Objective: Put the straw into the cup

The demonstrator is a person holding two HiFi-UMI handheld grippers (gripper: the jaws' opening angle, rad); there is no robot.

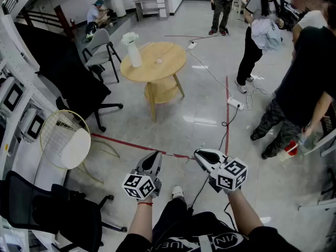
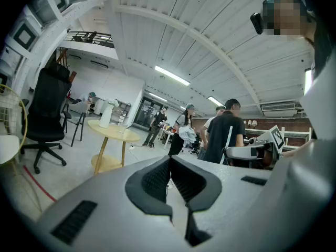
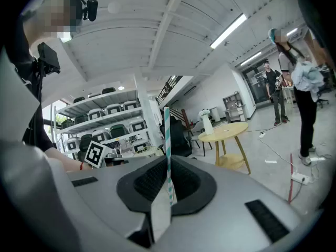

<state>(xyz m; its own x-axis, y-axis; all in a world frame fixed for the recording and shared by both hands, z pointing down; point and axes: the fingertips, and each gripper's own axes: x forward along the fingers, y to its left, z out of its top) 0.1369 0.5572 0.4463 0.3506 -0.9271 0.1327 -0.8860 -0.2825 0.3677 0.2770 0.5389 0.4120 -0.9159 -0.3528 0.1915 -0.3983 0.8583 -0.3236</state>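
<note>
My right gripper (image 1: pixel 199 153) is shut on a teal-and-white striped straw (image 3: pixel 167 140), which stands upright between its jaws (image 3: pixel 167 159). From the left gripper view the straw (image 2: pixel 229 140) shows as a thin pale stick rising from that gripper. My left gripper (image 1: pixel 156 155) is shut with nothing in it (image 2: pixel 169 161). Both are held at waist height, side by side, over the floor. Well ahead stands a round wooden table (image 1: pixel 167 71) with a white vase of flowers (image 1: pixel 134 52) and a small pale cup (image 1: pixel 159 61) on it.
A round wire floor fan (image 1: pixel 65 138) and black office chairs (image 1: pixel 39 209) stand at the left, with a grey chair (image 1: pixel 100 49) beyond. People (image 1: pixel 307 83) stand at the right. A power strip (image 1: pixel 234 104) with cables and a red tape line (image 1: pixel 131 144) lie on the floor.
</note>
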